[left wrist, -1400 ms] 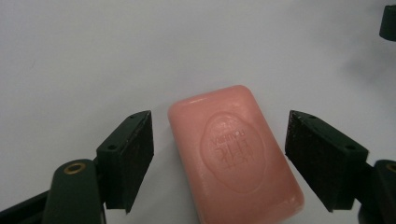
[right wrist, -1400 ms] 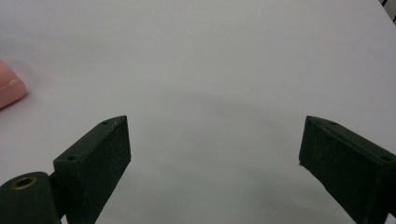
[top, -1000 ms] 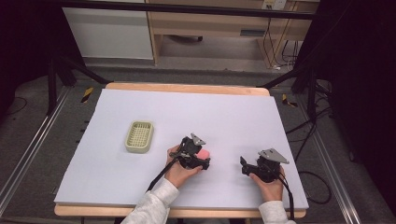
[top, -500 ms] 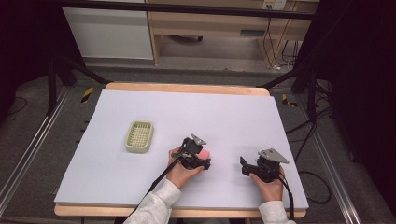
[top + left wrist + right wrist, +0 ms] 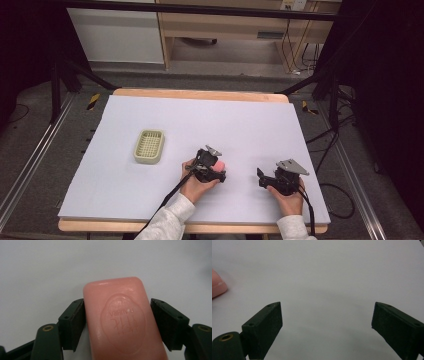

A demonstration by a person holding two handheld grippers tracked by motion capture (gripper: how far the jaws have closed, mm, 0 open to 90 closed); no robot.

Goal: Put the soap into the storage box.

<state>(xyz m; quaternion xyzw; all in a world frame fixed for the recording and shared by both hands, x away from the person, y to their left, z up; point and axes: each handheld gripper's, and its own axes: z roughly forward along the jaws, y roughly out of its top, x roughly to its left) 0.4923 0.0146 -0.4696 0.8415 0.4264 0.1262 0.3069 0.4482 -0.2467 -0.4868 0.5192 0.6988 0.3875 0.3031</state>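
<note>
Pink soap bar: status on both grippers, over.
Left gripper closing, both pads against pink soap bar on white table. Right gripper open, empty. Green slotted basket well left; nothing obstructing.

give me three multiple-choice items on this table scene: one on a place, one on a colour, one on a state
1. Where does the basket stand relative to the left gripper?
A. toward the table's left edge
B. toward the right edge
C. under it

2. What colour is the soap bar?
A. green
B. pink
C. white

3. How do the right gripper jaws stand?
A. shut on the soap
B. shut on the basket
C. apart, nothing between them

Answers: 1 A, the high view shows it left of that gripper. 2 B, pink between the left gripper's jaws. 3 C, bare table surface shows between them.
</note>
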